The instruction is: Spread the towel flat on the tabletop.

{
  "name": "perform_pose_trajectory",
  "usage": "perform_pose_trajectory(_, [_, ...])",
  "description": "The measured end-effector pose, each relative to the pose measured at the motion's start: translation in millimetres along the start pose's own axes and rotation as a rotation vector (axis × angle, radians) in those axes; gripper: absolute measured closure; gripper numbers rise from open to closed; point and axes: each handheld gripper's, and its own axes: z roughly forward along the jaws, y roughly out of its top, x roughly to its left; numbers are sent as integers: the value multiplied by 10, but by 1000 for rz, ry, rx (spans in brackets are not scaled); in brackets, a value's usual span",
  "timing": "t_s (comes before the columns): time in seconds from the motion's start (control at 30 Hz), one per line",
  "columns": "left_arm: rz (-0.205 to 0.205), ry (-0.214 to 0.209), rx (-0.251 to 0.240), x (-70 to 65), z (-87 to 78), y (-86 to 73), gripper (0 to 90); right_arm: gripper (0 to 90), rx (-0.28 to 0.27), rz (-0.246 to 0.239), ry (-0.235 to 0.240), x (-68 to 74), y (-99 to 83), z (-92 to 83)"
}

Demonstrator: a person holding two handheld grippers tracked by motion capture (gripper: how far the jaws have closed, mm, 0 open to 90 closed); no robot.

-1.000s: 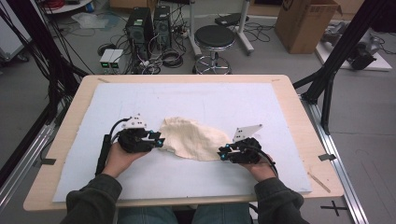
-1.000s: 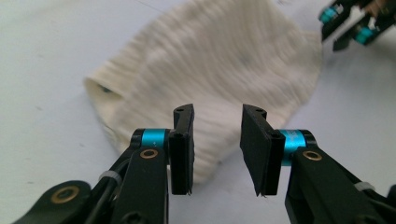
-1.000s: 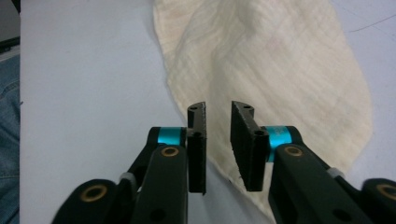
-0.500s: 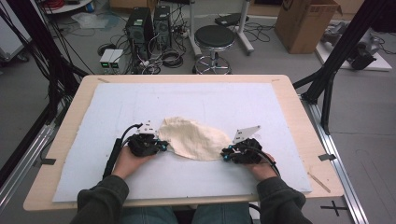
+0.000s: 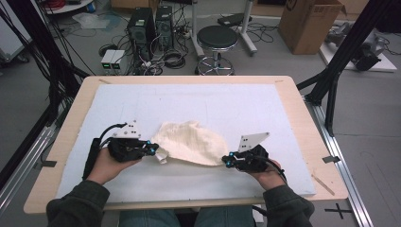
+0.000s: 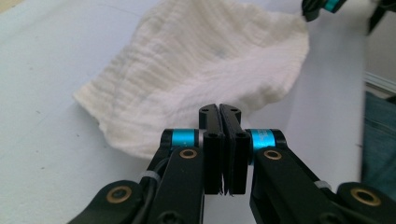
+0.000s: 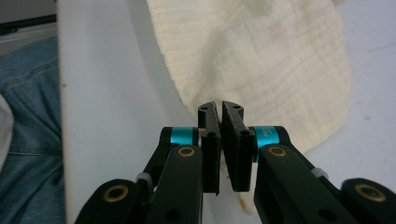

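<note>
A crumpled cream cloth (image 5: 189,142) lies on the white mat (image 5: 213,104) near the table's front. My left gripper (image 5: 153,147) is at its left corner, which is drawn out and slightly raised. In the left gripper view the jaws (image 6: 219,108) are pressed together at the cloth's (image 6: 201,60) near edge. My right gripper (image 5: 227,161) is at the cloth's right end. Its jaws (image 7: 220,106) have just been closing, and they pinch the cloth's (image 7: 261,56) edge, with fabric showing below them.
The mat covers most of the wooden table (image 5: 302,123). On the floor beyond the table are a black stool (image 5: 216,38), computer towers (image 5: 151,23), cables and a cardboard box (image 5: 309,21). Black frame legs (image 5: 331,90) rise at both sides.
Both grippers closed on the cloth's ends. The left gripper first reached right into the cloth, then drew back left and up, pulling the corner with it. The right gripper barely moved.
</note>
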Motion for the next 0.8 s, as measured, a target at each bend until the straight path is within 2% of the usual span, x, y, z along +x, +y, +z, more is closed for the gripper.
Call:
perform_pose_trajectory(0.07, [23, -46, 19, -40, -88, -5, 875, 858, -10, -20, 29, 88, 28, -28])
perform_pose_trajectory(0.13, [27, -93, 48, -64, -135, -33, 875, 857, -6, -39, 51, 171, 44, -38])
perform_pose_trajectory(0.17, [33, -132, 75, -70, -155, -62, 875, 858, -3, -46, 58, 202, 47, -39])
perform_pose_trajectory(0.2, [33, -144, 93, -75, -163, -85, 875, 857, 2, -48, 77, 251, 45, -38])
perform_pose_trajectory(0.27, [13, -192, 131, -63, -125, -177, 874, 854, 3, -54, 112, 291, 37, -25])
perform_pose_trajectory(0.33, [-2, -210, 160, -39, -69, -254, 848, 816, 8, -48, 153, 317, 28, 7])
perform_pose_trajectory(0.37, [-24, -212, 153, -21, -44, -294, 801, 786, 6, -49, 156, 322, 29, 22])
perform_pose_trajectory(0.43, [-57, -197, 121, 29, -23, -342, 694, 732, -2, -42, 154, 311, 40, 31])
perform_pose_trajectory(0.5, [-81, -175, 71, 74, 1, -361, 672, 713, -11, -28, 133, 267, 65, 33])
perform_pose_trajectory(0.57, [-96, -117, 34, 101, 50, -364, 656, 678, -11, -22, 92, 190, 101, 49])
perform_pose_trajectory(0.6, [-100, -101, 25, 109, 77, -363, 640, 662, -13, -4, 64, 127, 123, 70])
perform_pose_trajectory(0.7, [-92, -51, 32, 120, 214, -366, 627, 608, -21, 38, -1, -46, 154, 143])
perform_pose_trajectory(0.8, [-93, 12, 68, 137, 373, -389, 588, 565, -8, 87, -50, -245, 152, 239])
